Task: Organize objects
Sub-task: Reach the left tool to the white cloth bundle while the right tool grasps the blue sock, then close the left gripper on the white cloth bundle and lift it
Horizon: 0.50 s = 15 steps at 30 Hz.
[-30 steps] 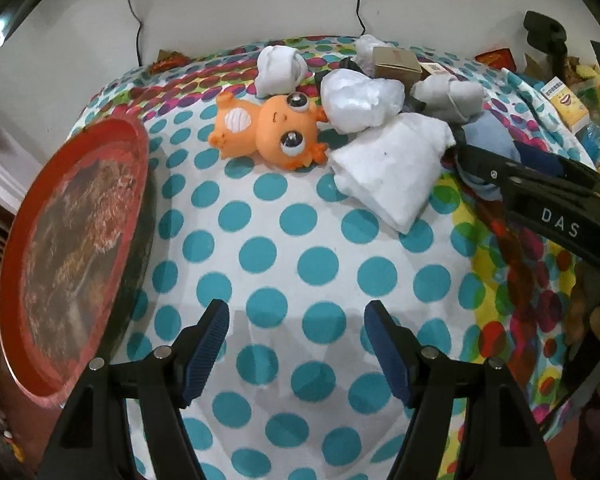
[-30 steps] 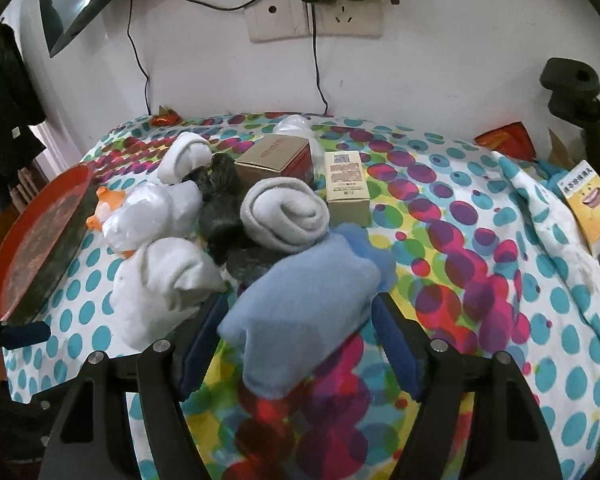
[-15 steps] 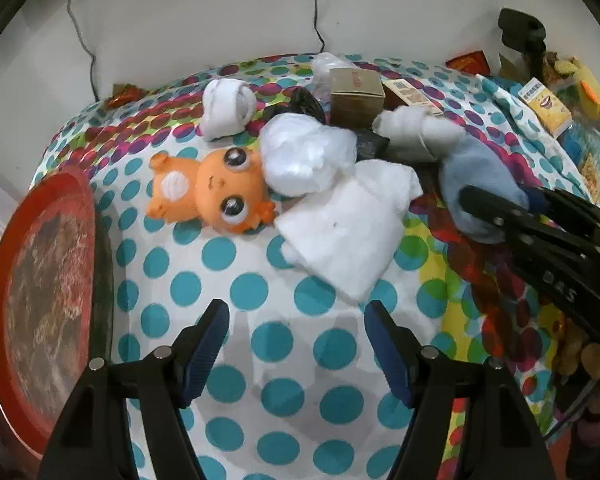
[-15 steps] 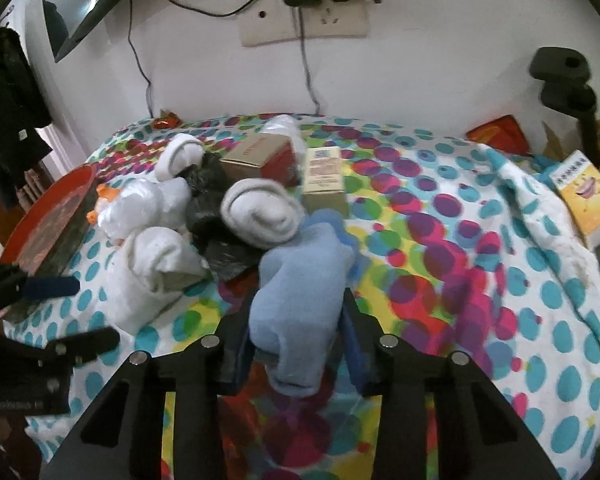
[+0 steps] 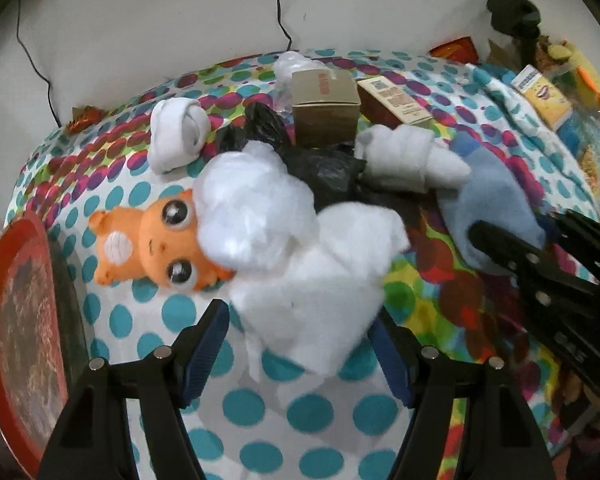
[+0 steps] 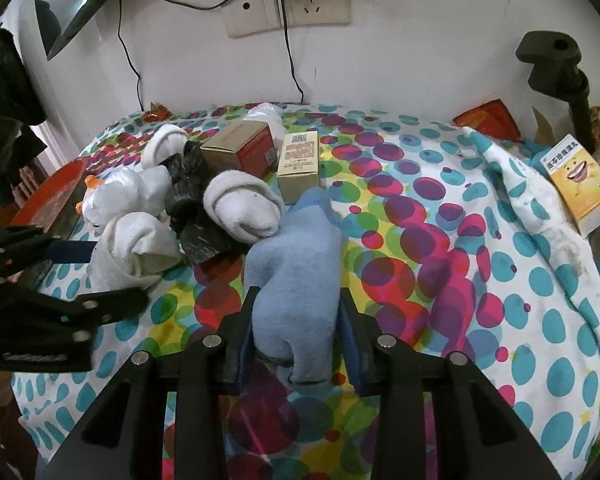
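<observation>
From the left wrist camera, the left gripper (image 5: 300, 348) points steeply down at the polka-dot cloth (image 5: 240, 404) covering the bench, its jaws released and spread wide. The near end of a folded white cloth (image 5: 316, 292) lies between the blue pads (image 5: 204, 344), which stand clear of it on both sides. Behind the cloth a fluffy white bundle (image 5: 252, 208) rests against an orange plush toy (image 5: 152, 244). A red tray (image 5: 16, 340) sits at the left edge. At right the right gripper comes in from the side over a blue sock (image 5: 496, 208).

From the right wrist camera, the right gripper (image 6: 298, 336) tilts down and forward. Its jaws have just been closing and are now clenched on the blue sock (image 6: 296, 276), pinching its near end while the rest lies on the cloth. A rolled white sock (image 6: 244, 204) touches the blue sock's far end, with a black bag (image 6: 192, 208) to its left and two boxes (image 6: 268, 156) behind.
</observation>
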Each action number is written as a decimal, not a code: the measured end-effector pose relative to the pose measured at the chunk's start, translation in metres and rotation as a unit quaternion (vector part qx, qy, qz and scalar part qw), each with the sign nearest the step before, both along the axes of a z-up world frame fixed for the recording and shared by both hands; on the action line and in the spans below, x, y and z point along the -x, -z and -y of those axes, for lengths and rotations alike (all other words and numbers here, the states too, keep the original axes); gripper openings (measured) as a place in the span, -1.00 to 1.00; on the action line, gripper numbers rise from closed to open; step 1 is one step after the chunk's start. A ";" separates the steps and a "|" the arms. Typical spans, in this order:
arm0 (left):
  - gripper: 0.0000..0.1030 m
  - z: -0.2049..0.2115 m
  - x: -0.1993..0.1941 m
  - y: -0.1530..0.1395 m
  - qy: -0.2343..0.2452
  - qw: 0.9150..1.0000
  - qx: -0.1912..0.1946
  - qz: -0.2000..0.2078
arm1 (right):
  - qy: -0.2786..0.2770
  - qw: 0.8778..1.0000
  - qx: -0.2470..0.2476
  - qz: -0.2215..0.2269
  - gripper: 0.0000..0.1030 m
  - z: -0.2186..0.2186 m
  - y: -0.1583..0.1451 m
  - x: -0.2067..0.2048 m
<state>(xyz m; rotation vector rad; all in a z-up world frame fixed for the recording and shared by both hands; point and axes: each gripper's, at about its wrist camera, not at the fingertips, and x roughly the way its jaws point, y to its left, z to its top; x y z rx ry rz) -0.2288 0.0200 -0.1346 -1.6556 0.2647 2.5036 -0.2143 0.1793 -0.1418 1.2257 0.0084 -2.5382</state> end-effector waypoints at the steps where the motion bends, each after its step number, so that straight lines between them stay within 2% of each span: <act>1: 0.40 -0.001 0.001 0.001 -0.001 1.000 -0.001 -0.002 | 0.001 1.000 0.002 0.002 -0.34 0.000 0.000 0.000; 15: 0.44 -0.004 0.004 0.007 0.000 0.998 -0.017 -0.063 | 0.004 1.000 -0.014 0.000 -0.31 0.004 0.001 -0.001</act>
